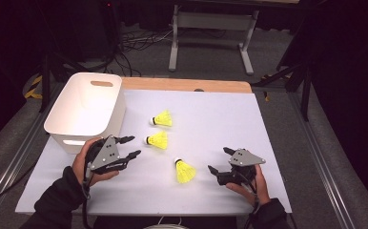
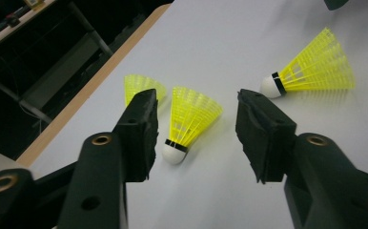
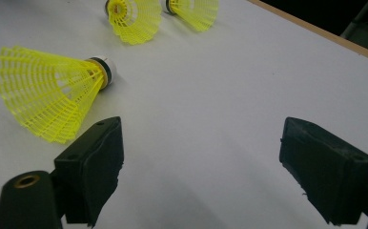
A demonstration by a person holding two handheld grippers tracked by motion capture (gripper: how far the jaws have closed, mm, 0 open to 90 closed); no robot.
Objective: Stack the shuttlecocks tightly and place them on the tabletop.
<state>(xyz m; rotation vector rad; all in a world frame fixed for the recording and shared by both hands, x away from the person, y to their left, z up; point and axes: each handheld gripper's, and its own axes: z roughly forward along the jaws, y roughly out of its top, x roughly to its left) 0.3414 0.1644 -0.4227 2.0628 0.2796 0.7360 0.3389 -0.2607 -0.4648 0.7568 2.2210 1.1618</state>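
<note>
Left gripper (image 2: 194,129) and right gripper (image 3: 201,167), both parted and empty; three yellow shuttlecocks (image 1: 157,140); the high view adds one white bin (image 1: 84,112)

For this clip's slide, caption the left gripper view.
Open left gripper lines up on the middle yellow shuttlecock, lying untouched on the white table.

High view: from above the near edge, facing forward and down over the whole table (image 1: 220,119). Gripper views: low and close above the tabletop, facing along their own jaws. Shared by all: three yellow shuttlecocks (image 1: 158,140).
</note>
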